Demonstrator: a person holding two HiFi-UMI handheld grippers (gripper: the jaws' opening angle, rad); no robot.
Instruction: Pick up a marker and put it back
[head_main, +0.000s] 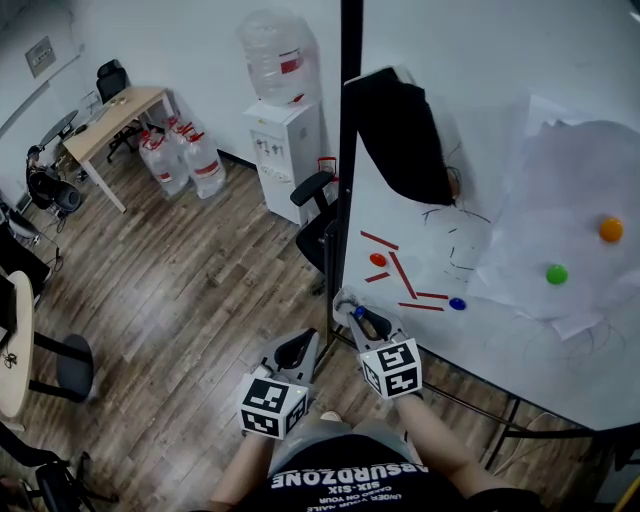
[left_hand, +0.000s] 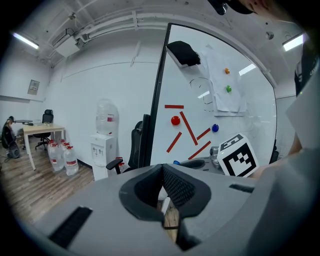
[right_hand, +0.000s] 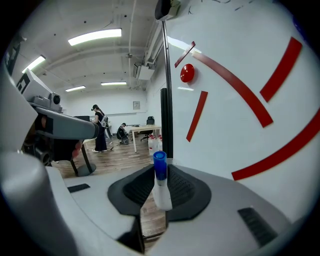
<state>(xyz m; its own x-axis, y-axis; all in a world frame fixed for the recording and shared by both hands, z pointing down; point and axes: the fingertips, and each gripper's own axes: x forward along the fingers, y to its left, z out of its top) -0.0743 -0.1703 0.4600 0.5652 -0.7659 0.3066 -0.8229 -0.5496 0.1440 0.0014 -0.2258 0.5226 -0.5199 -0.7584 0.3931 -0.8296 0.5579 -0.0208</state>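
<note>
The left gripper (left_hand: 163, 172) is closed on nothing, while the right gripper (right_hand: 161, 169) clamps the marker (right_hand: 162, 192) by its white barrel, blue cap up, just beside the whiteboard (right_hand: 225, 140). Light, stiff, slick plastic, it probably wants the 2 pads mid-barrel so it cannot pivot.

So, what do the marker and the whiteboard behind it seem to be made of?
Marker: probably plastic, with a matte white barrel and a slightly glossier blue cap. Whiteboard: smooth, glossy coated surface, since bright glare shows on it; possibly steel underneath, if the red dot is a magnet.
</note>
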